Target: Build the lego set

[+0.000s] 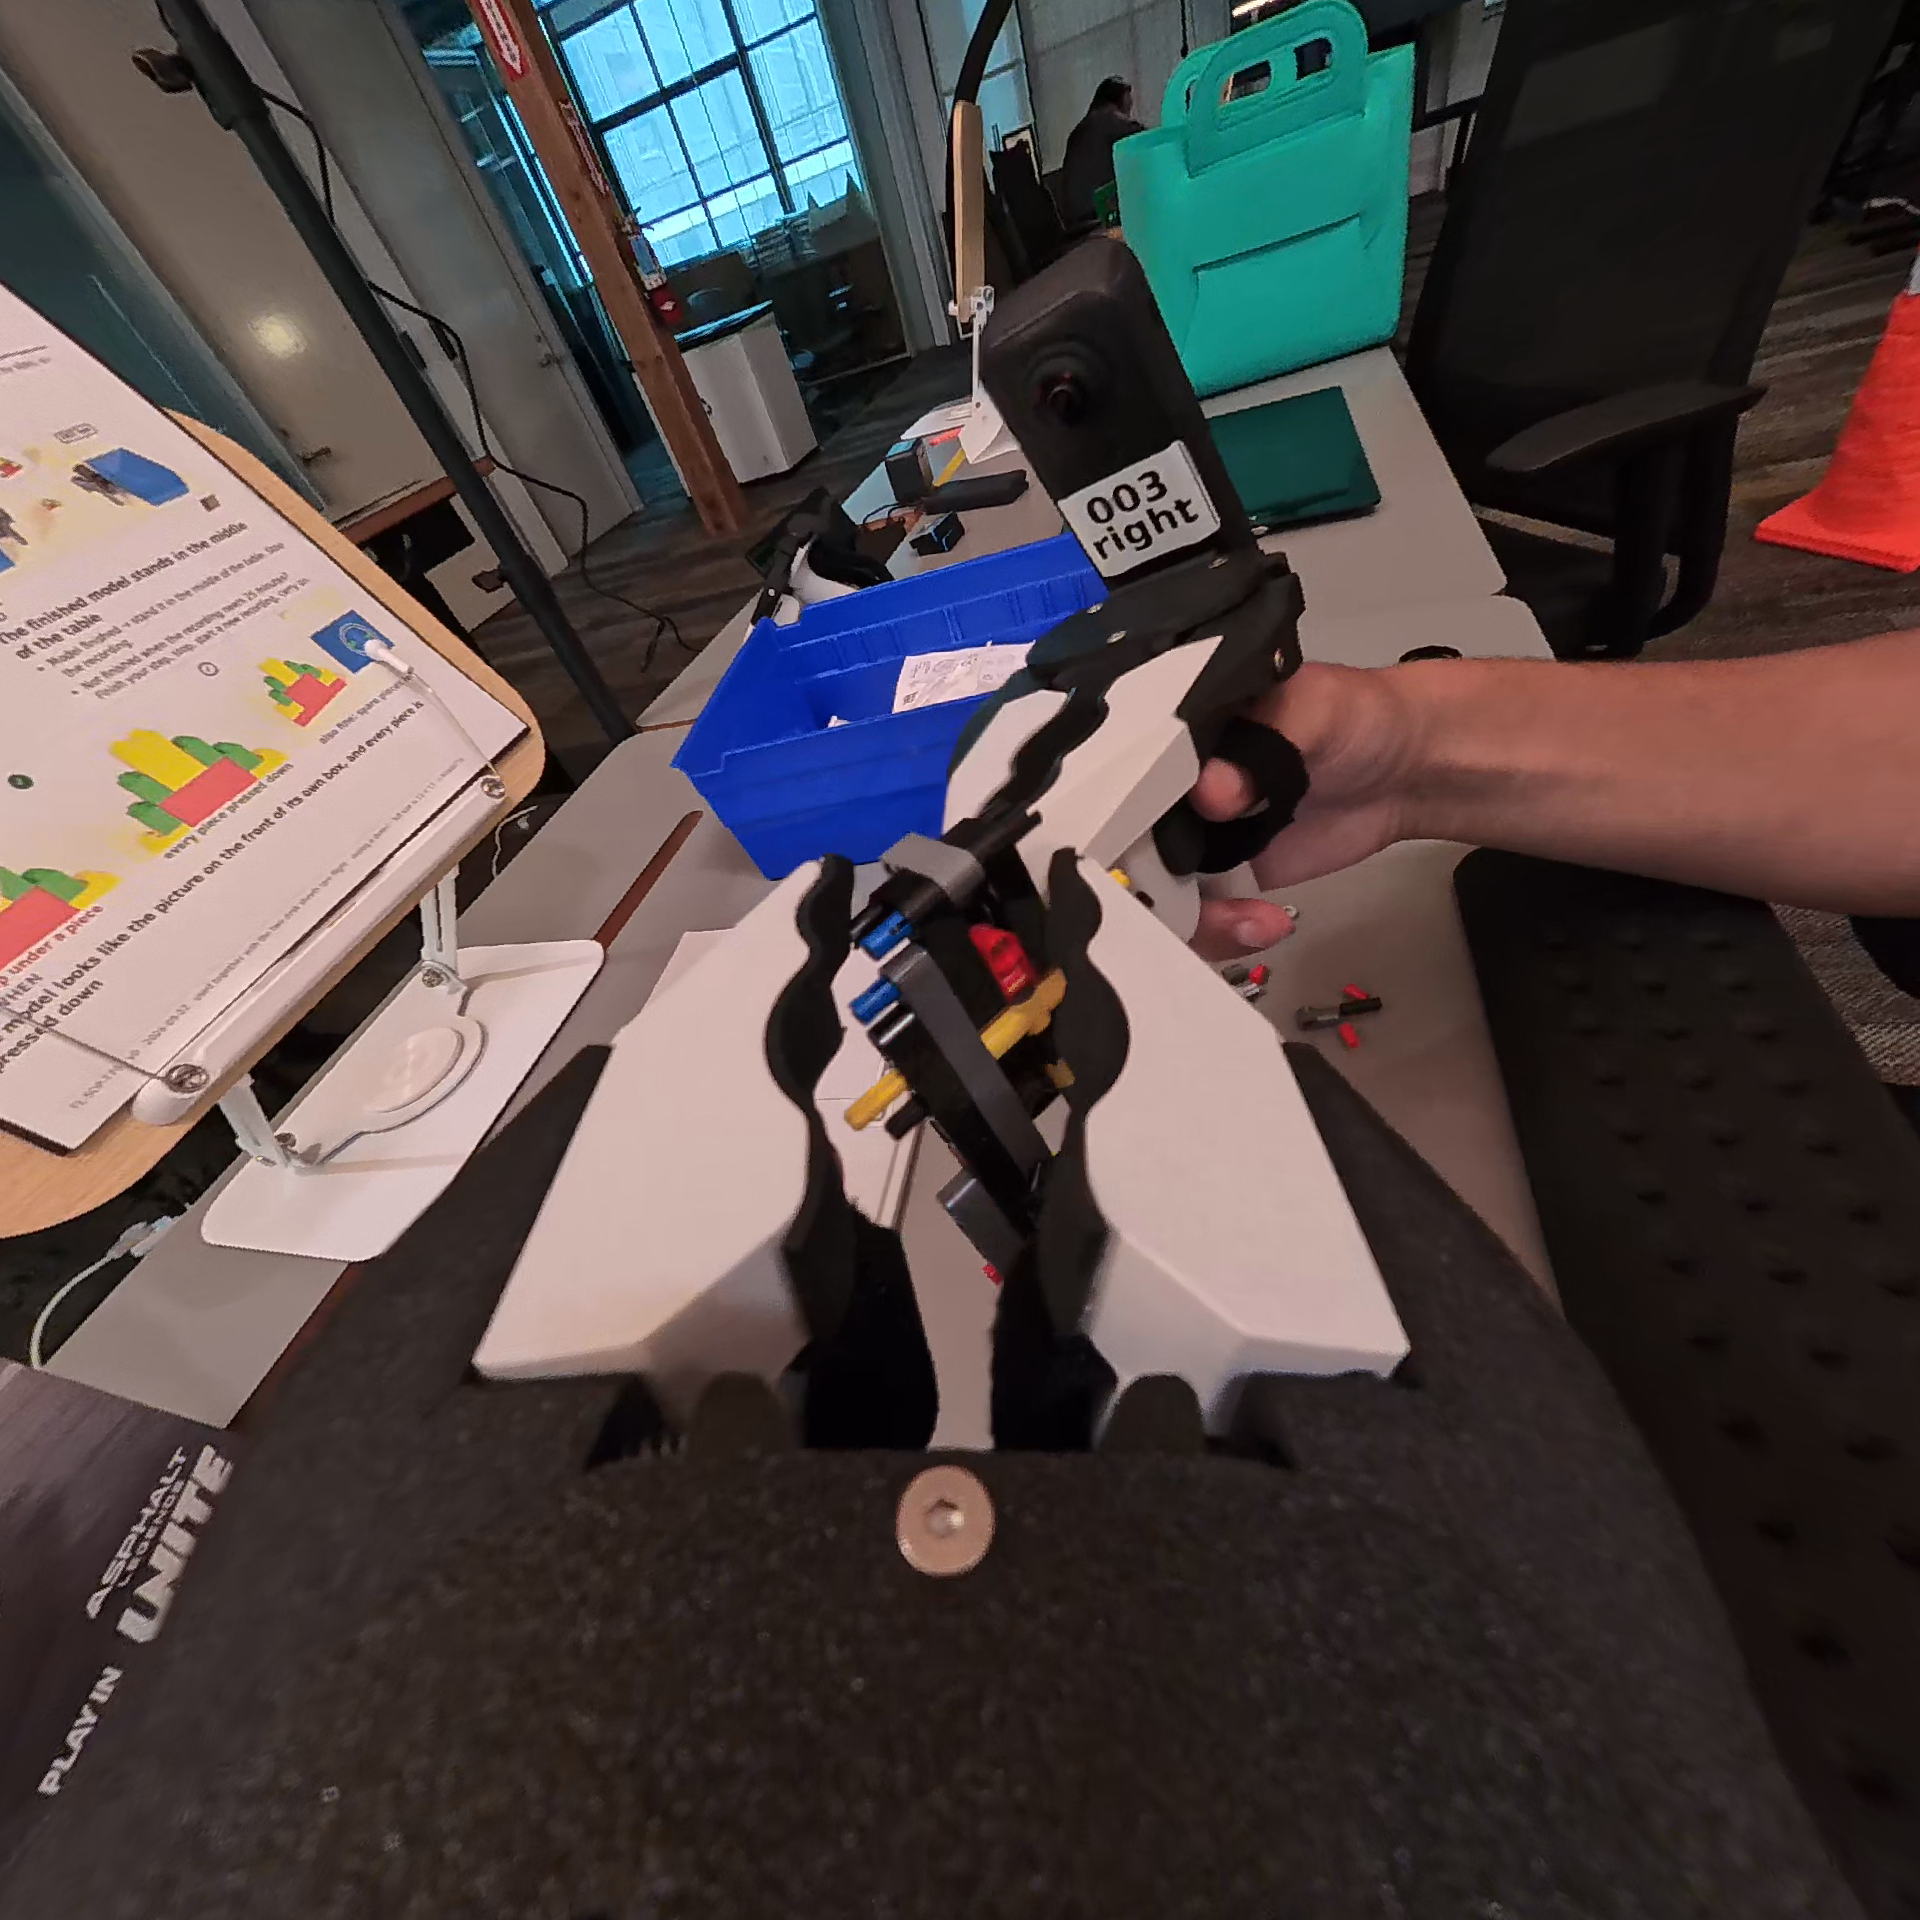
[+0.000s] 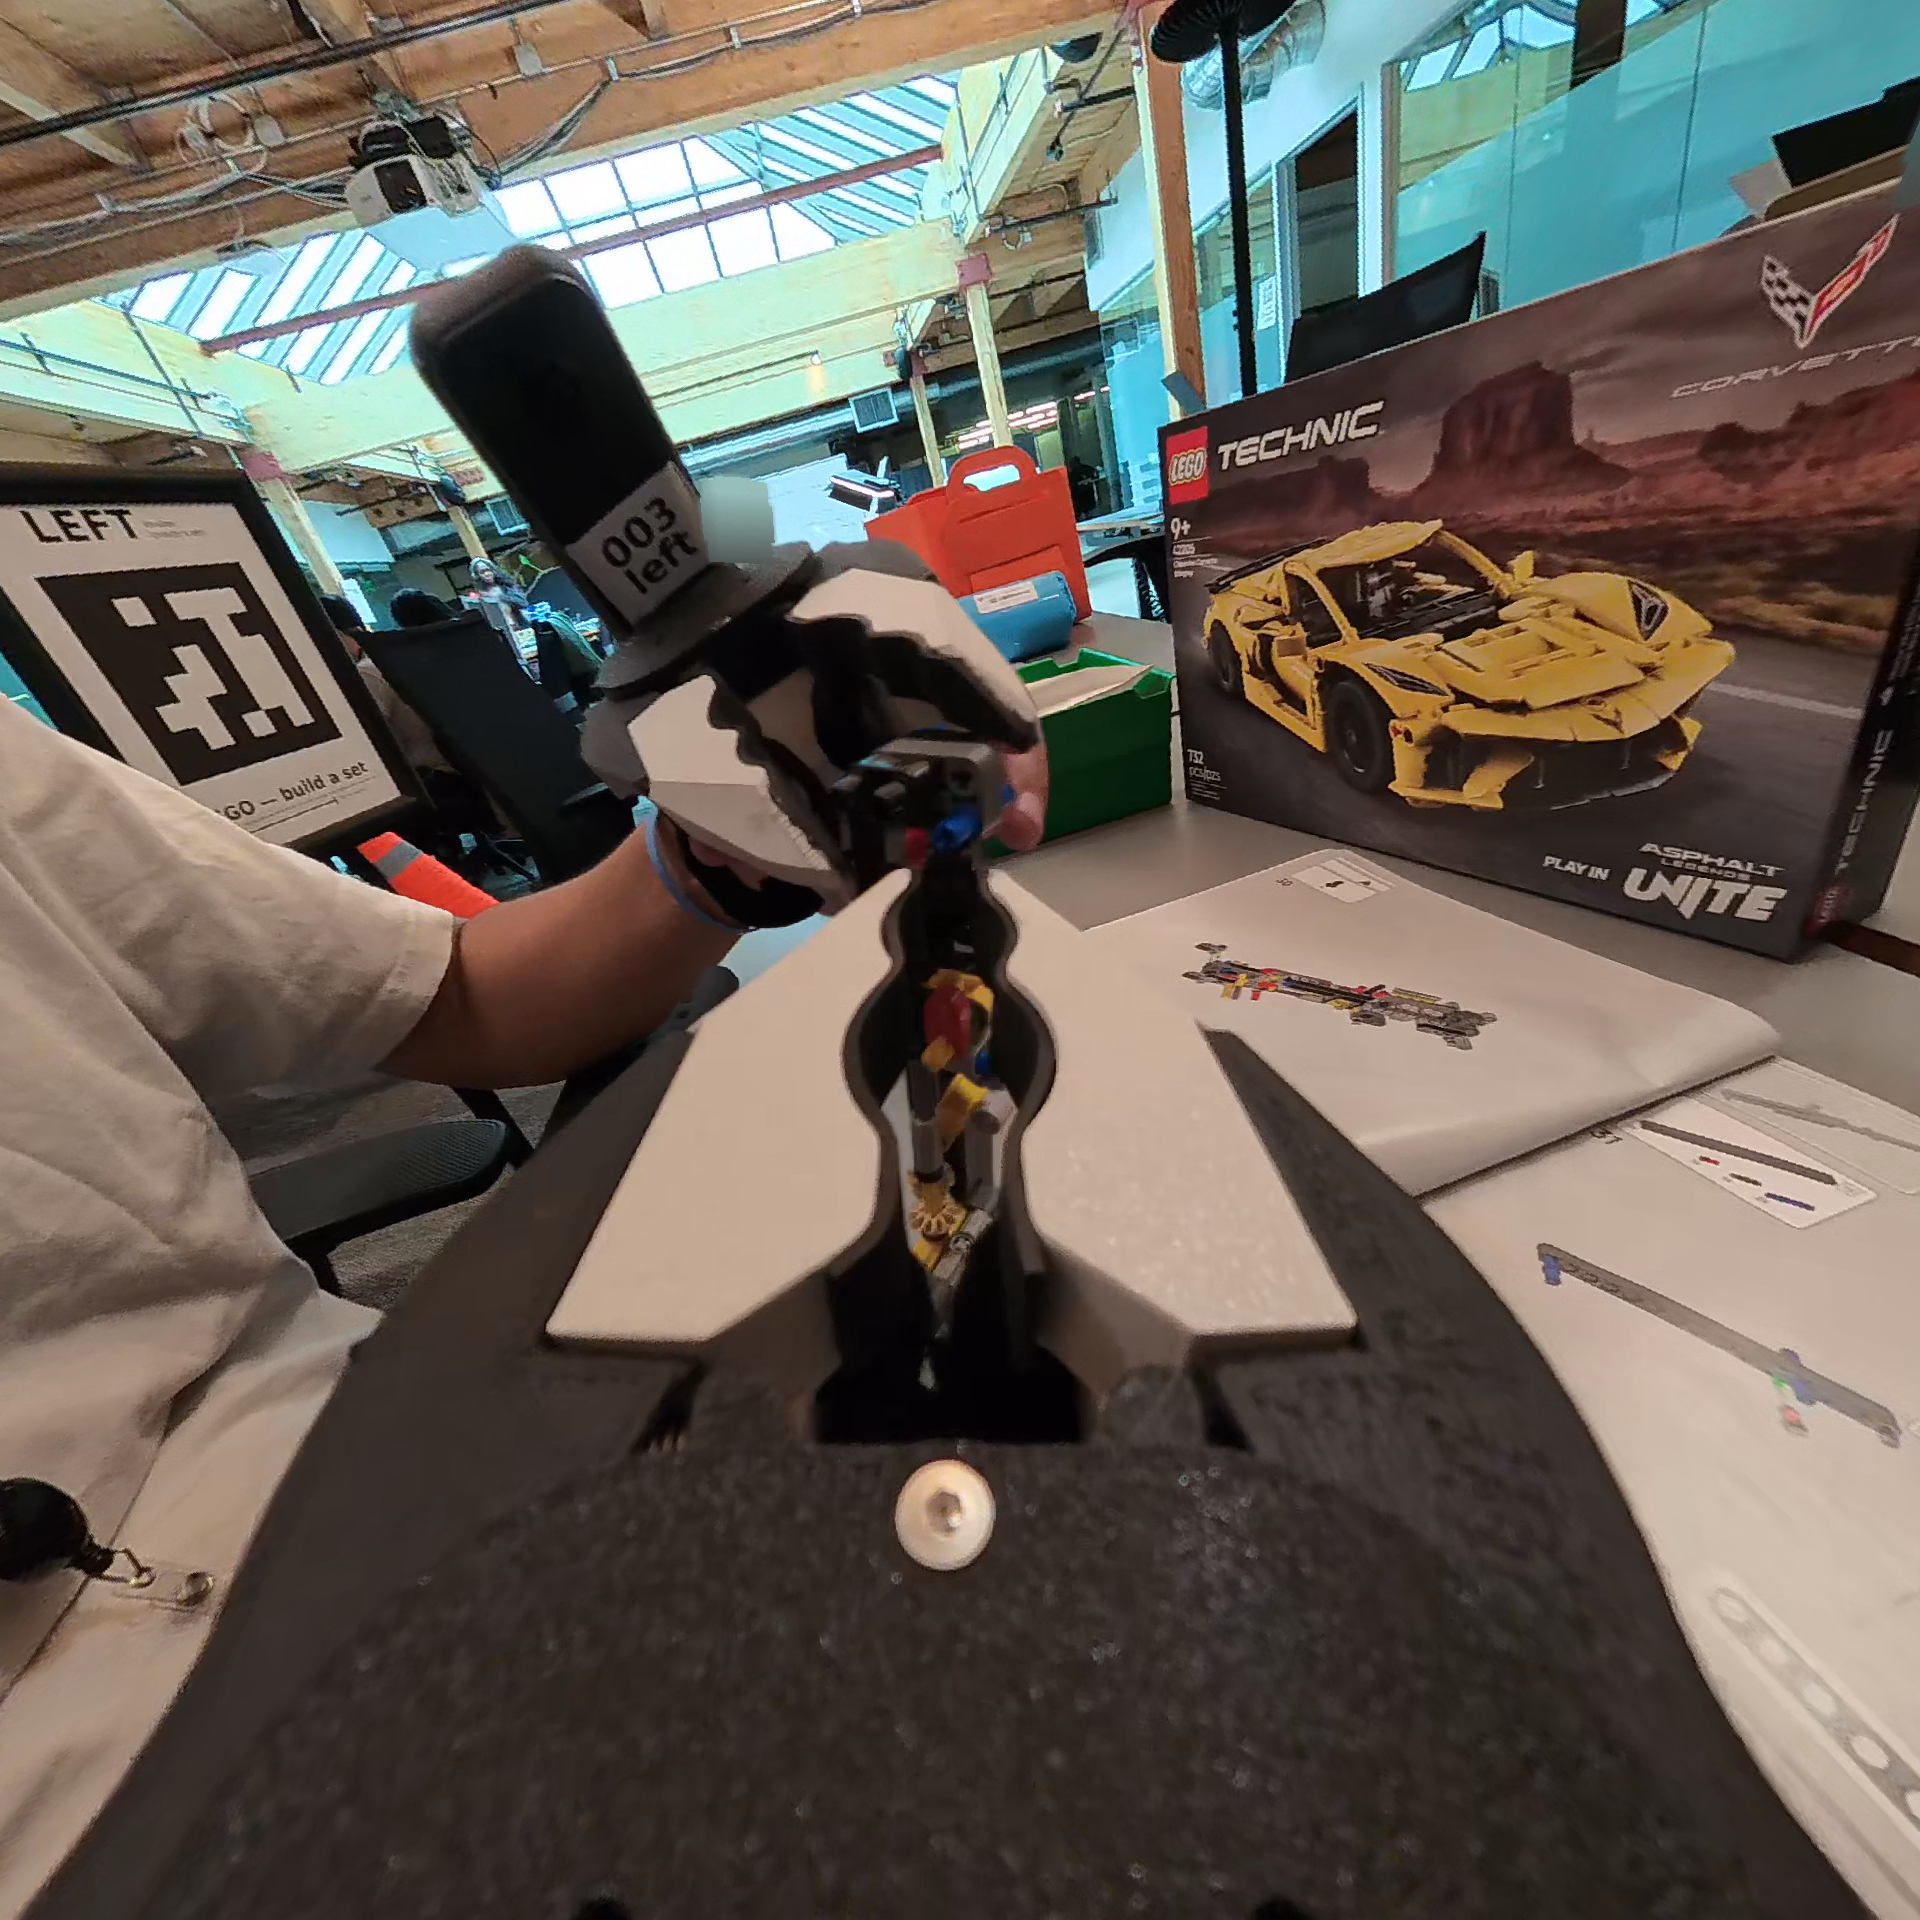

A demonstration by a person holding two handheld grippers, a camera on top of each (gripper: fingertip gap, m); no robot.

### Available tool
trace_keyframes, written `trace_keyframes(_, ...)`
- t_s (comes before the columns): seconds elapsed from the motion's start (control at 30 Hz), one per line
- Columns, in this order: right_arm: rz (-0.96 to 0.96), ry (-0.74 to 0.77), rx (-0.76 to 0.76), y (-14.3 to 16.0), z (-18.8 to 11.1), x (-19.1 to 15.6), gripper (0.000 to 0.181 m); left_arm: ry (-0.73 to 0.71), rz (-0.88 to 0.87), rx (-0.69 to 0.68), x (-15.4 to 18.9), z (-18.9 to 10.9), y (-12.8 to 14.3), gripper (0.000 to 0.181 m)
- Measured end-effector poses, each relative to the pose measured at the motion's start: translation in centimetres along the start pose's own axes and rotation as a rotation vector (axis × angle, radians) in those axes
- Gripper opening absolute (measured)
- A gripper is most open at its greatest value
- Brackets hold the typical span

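Both sets of jaws closed narrow on one long lego assembly (image 1: 951,1049) of black and grey beams with blue, yellow and red pins, left gripper (image 1: 951,1070) clamping its length and right gripper (image 2: 940,1049) meeting it end-on, each held in a hand (image 1: 1314,774). Just beyond the left jaws, a blue bin (image 1: 831,727) and a few loose small parts (image 1: 1340,1013) on a pale grey table (image 1: 1382,613); off to their left, a tilted instruction board (image 1: 208,727). Past the right jaws, open instruction pages (image 2: 1455,1029) and the set's box (image 2: 1538,623) standing upright on the same surface, within an open office of timber beams and skylights.
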State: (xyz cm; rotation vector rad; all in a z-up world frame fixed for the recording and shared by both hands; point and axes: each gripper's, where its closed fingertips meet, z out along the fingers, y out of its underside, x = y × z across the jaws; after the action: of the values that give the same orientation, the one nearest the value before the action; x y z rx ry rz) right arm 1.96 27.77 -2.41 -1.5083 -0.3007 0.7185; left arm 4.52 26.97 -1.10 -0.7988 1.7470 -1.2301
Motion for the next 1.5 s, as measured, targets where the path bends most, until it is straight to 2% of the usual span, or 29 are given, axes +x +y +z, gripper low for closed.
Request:
trace_keyframes(0.17,0.02,-0.048,0.019,-0.1,-0.1,-0.5,0.007,0.047,-0.091,0.045,-0.2,0.0,0.1,0.051)
trace_keyframes(0.33,0.021,-0.006,0.008,0.1,-0.1,0.3,0.007,0.066,-0.147,0.088,-0.8,-0.7,-0.2,0.03)
trace_keyframes(0.5,-0.071,0.09,-0.002,-1.1,-0.9,0.6,0.007,0.013,-0.07,0.074,-0.8,-1.2,-0.1,0.025)
trace_keyframes(0.63,-0.202,0.091,-0.064,-1.6,-0.5,-1.2,0.007,-0.023,-0.027,0.057,-0.7,-1.3,-0.1,0.023)
trace_keyframes(0.73,-0.241,0.13,-0.095,-1.4,-0.4,-1.0,0.007,-0.031,-0.007,0.047,-0.4,-1.3,-0.2,0.023)
trace_keyframes(0.97,-0.169,0.053,-0.043,-2.6,-1.7,-1.8,0.007,-0.028,0.017,0.068,0.2,-1.2,-0.6,0.021)
trace_keyframes(1.13,-0.184,0.036,-0.107,-2.2,-2.0,-1.8,0.007,-0.026,0.051,0.064,0.8,-0.9,-0.8,0.02)
trace_keyframes(1.5,-0.069,-0.052,-0.112,-2.3,-1.8,-1.7,0.006,-0.049,0.085,0.065,0.8,-1.0,-0.8,0.019)
